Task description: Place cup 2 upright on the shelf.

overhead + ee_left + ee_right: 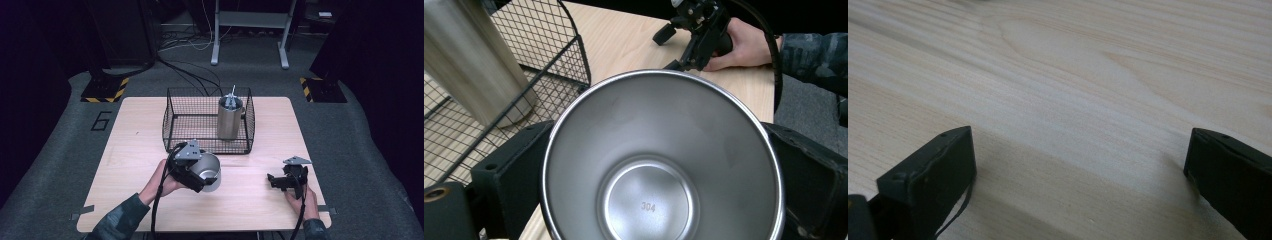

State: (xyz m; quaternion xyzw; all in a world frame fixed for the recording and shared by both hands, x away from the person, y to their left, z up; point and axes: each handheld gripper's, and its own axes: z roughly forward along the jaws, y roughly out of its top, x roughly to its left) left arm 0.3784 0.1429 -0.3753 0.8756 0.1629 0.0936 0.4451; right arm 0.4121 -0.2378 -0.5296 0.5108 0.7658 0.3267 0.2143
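High view shows the left gripper (197, 172) with its jaws clamped on the steel cup (209, 172), the wire basket (172, 122) lying at twelve o'clock just beyond, while the right gripper (280, 181) rests wide-jawed on the bench (135, 145).

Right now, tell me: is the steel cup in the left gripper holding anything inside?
No. In the left gripper view the steel cup shows a bare shiny bottom stamped 304.
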